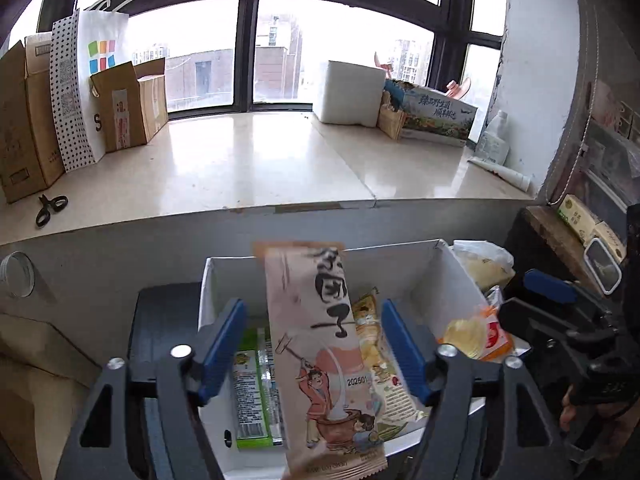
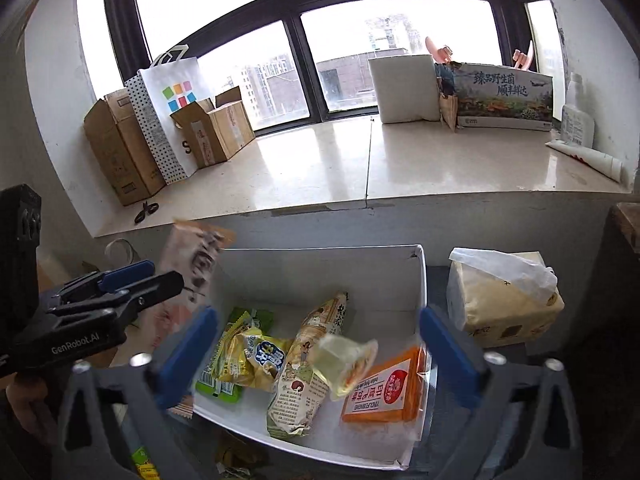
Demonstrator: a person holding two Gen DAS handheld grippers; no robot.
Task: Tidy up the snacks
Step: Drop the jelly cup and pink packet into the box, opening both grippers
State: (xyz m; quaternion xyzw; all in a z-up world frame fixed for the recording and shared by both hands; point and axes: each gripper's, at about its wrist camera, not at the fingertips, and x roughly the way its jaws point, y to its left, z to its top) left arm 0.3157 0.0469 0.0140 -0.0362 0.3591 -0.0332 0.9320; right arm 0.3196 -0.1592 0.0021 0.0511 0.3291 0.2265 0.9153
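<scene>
While my left claw (image 1: 314,354) is hanging over the white box (image 1: 436,276), its blue fingers (image 1: 224,344) are standing wide apart, and a long pink snack packet (image 1: 320,360) is showing between them, running from 12 o'clock down to 6 o'clock. The fingers are not touching the packet in the left wrist view, so I cannot tell for sure whether anything is holding it; in the right wrist view the same packet (image 2: 192,272) is looking blurred just beyond the left claw (image 2: 132,280), at 9 o'clock of the box.

My right claw (image 2: 320,352) is also gaping wide, with nothing between its fingers (image 2: 444,356), and it is hovering above the box's near edge. Inside the white box (image 2: 320,268), a green packet (image 2: 224,360) is lying at 9 o'clock with a yellow bag (image 2: 256,356) resting on it. A beige printed packet (image 2: 308,364) is lying at the centre, an orange packet (image 2: 384,392) is lying at 4 o'clock, and a small clear jelly cup (image 2: 346,362) is appearing between those two, blurred.

A pack of tissues in a plastic bag (image 2: 504,292) is sitting just outside the box at 2 o'clock. Scissors (image 2: 146,212) are lying on the windowsill (image 2: 320,168) near cardboard boxes (image 2: 120,140).
</scene>
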